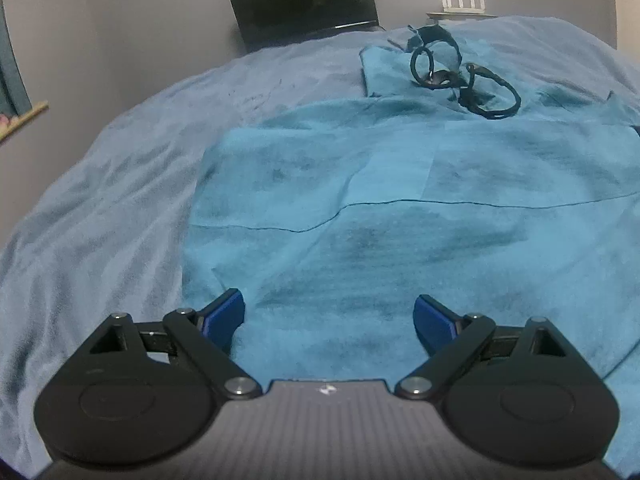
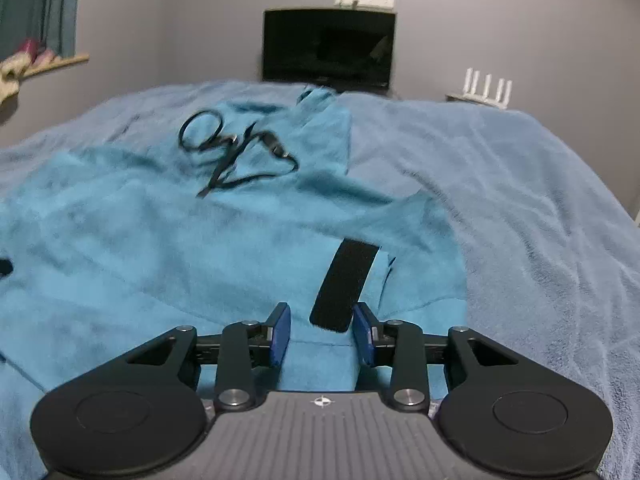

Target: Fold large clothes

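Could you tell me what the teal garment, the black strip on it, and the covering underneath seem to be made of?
Teal garment: looks like plush fleece or terry, matte, with a fuzzy nap that shows darker brush marks. Black strip: flat, dense, matte, possibly a hook-and-loop patch; uncertain. Blue-grey covering: soft, fuzzy blanket-like fabric, rumpled into shallow folds.

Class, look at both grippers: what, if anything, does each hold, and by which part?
Nothing is held: the left gripper and right gripper are open over the teal garment.
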### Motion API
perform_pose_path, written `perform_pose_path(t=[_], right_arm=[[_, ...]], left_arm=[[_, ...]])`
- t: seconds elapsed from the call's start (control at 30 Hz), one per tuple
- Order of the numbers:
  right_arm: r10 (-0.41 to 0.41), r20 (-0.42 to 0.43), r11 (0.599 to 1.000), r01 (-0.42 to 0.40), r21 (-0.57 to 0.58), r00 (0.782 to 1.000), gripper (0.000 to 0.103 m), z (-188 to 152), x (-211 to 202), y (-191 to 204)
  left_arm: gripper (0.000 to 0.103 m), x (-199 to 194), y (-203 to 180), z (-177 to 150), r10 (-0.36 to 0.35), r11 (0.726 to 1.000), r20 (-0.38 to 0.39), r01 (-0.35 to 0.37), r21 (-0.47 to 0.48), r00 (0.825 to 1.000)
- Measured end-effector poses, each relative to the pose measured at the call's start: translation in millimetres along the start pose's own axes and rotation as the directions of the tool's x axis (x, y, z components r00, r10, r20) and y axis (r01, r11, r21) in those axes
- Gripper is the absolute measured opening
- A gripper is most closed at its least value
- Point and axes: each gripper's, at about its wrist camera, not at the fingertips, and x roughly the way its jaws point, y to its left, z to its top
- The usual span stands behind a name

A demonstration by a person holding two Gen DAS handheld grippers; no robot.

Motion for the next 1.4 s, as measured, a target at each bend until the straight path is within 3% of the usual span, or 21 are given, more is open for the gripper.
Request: perform_pose_path(t=[0.17,0.37,0.53,0.67,0.77,0.87,0.97,1.1,1.23,1.33,1.4], right_arm=[[0.046,0.068,0.998,-0.048,0.035,0.997,0.038,1,-38,-3],[0.118,0.044,0.989,-0.121,0.086,0.992,0.044,7,-92,-9],[0.164,0.062,0.985,-0.167,0.037,0.984,0.053,8,-155,-7],[0.171,0.105,0.984,-0.174,0.022,0.980,0.059,9,-207,-18],[0.172,0.110,0.984,-0.176,0.026,0.979,0.065,0,-235,-29],[0.186,0.089,0.981,-0.189,0.032,0.979,0.066,-11,-258,-41],[0.238,0.087,0.971,-0.239,0.006,0.967,0.070,-22,-283,-52],[0.318,0.045,0.942,-0.310,-0.128,0.947,0.071,-38,-318,-59],[0.411,-0.080,0.882,-0.419,-0.217,0.908,0.072,-53,-348,-66],[0.431,-0.187,0.836,-0.468,-0.287,0.883,0.072,-64,-362,-66],[0.421,-0.267,0.806,-0.492,-0.327,0.867,0.072,-71,-369,-64]], left_arm=[[0.096,-18,-3,3,-0.038,0.999,0.052,0.037,0.021,0.998],[0.096,-55,16,10,-0.123,0.982,0.080,0.133,-0.133,0.989],[0.096,-129,43,27,-0.212,0.929,0.191,0.258,-0.265,0.958],[0.096,-186,59,27,-0.193,0.928,0.240,0.256,-0.270,0.952],[0.096,-213,72,13,-0.155,0.925,0.210,0.216,-0.313,0.965],[0.096,-235,84,-7,-0.170,0.906,0.167,0.221,-0.362,0.971],[0.096,-263,89,-24,-0.180,0.924,0.140,0.216,-0.315,0.974],[0.096,-305,89,-49,-0.244,0.946,0.078,0.256,-0.200,0.966],[0.096,-339,84,-75,-0.373,0.926,-0.014,0.371,-0.070,0.928],[0.096,-351,81,-92,-0.329,0.942,-0.115,0.334,0.022,0.937],[0.096,-355,85,-99,-0.337,0.939,-0.153,0.344,0.021,0.929]])
